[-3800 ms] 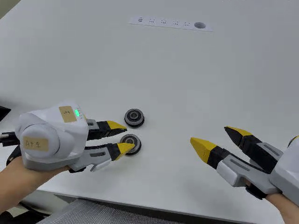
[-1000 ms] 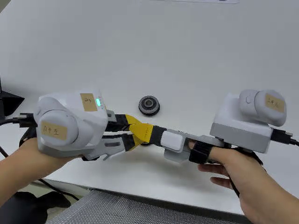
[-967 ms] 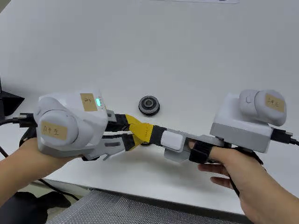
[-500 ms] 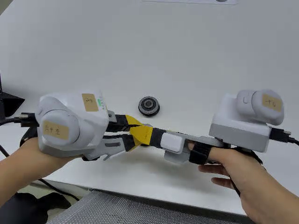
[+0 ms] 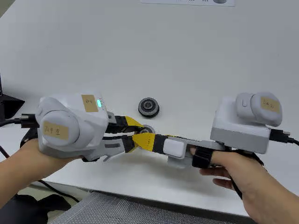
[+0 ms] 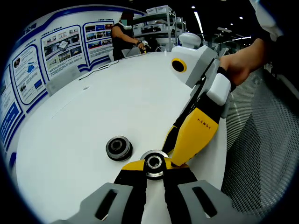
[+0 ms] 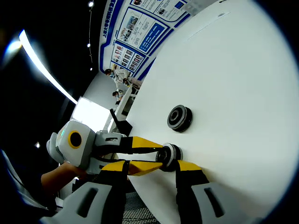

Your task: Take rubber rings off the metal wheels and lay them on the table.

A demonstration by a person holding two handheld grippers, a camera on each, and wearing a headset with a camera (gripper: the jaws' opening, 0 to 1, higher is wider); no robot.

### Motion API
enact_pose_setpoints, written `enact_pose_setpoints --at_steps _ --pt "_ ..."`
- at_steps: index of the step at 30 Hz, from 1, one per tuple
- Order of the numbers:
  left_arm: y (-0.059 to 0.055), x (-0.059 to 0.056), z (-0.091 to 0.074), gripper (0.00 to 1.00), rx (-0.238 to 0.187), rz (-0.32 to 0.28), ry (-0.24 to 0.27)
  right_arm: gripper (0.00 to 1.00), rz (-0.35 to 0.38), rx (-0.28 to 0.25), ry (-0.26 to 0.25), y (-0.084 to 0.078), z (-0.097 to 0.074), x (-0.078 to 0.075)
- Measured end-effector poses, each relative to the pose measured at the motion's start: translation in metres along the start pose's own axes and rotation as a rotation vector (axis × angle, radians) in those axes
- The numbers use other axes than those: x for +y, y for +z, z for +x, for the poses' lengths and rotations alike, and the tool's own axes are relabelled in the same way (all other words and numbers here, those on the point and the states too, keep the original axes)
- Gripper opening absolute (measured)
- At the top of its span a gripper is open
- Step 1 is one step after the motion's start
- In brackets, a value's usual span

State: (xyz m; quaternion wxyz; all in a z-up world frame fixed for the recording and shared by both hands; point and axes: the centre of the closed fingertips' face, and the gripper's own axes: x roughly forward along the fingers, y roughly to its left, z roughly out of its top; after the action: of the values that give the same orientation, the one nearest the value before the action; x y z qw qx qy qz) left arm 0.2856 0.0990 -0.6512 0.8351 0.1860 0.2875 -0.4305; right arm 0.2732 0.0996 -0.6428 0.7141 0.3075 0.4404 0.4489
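Note:
A small metal wheel (image 5: 148, 129) with a black rubber ring is held just above the white table (image 5: 196, 60), and both grippers meet at it. My left gripper (image 5: 133, 133) is shut on the wheel (image 6: 154, 164), with a yellow tip on either side of it. My right gripper (image 5: 145, 140) comes in from the right. Its yellow tips are shut on the rim of the same wheel (image 7: 169, 156). A second wheel (image 5: 148, 107) with its ring on lies flat on the table just behind, also seen as the second wheel (image 6: 118, 148) and the second wheel (image 7: 180, 117).
A white power strip (image 5: 187, 2) lies at the table's far edge. A black object (image 5: 7, 100) sits at the left edge, and cables trail from both grippers. The table's front edge runs just below my hands, above a grey mesh surface (image 5: 117, 210).
The right gripper has drawn back slightly to the right, so the held wheel now shows between the yellow tips. The left gripper and the second wheel have stayed put.

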Motion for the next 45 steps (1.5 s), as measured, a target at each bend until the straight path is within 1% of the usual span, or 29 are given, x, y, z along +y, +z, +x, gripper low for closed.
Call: enact_pose_setpoints --at_steps 4,11,13,16,18,21,24,26,29,31,38,42,45 --pt "0.0 0.0 0.0 0.13 0.0 -0.003 0.0 0.42 0.018 -0.019 0.014 0.002 -0.003 0.0" --pt "0.0 0.0 0.0 0.13 0.004 0.0 -0.003 0.41 0.016 -0.021 0.011 0.002 -0.004 0.0" --pt "0.0 0.0 0.0 0.13 0.004 0.0 -0.003 0.39 0.004 -0.017 0.006 0.002 -0.004 -0.002" --pt "0.0 0.0 0.0 0.13 0.004 0.0 -0.003 0.33 0.003 -0.033 0.006 0.005 -0.007 -0.003" --pt "0.0 0.0 0.0 0.13 0.002 -0.001 -0.004 0.32 0.008 -0.028 0.008 0.005 -0.006 -0.003" --pt "0.0 0.0 0.0 0.13 0.003 0.0 -0.004 0.3 -0.003 -0.025 -0.001 0.005 -0.006 -0.005" --pt "0.0 0.0 0.0 0.13 0.002 -0.002 -0.004 0.27 0.007 -0.031 -0.016 0.005 -0.006 -0.008" --pt "0.0 0.0 0.0 0.13 0.002 -0.003 -0.004 0.23 0.016 -0.034 -0.028 0.005 -0.006 -0.011" --pt "0.0 0.0 0.0 0.13 0.003 -0.003 -0.004 0.16 0.049 -0.036 -0.052 0.005 -0.005 -0.02" --pt "0.0 0.0 0.0 0.13 0.003 -0.003 -0.004 0.12 0.061 -0.035 -0.056 0.006 -0.005 -0.022" --pt "-0.001 0.0 0.0 0.13 0.004 -0.003 -0.004 0.07 0.074 -0.038 -0.087 0.005 -0.005 -0.025" --pt "-0.001 0.0 0.0 0.13 0.005 -0.003 -0.005 0.04 0.067 -0.038 -0.102 0.004 -0.006 -0.028" --pt "-0.001 0.0 0.001 0.13 0.005 -0.002 -0.005 0.04 0.061 -0.041 -0.108 0.004 -0.006 -0.028"
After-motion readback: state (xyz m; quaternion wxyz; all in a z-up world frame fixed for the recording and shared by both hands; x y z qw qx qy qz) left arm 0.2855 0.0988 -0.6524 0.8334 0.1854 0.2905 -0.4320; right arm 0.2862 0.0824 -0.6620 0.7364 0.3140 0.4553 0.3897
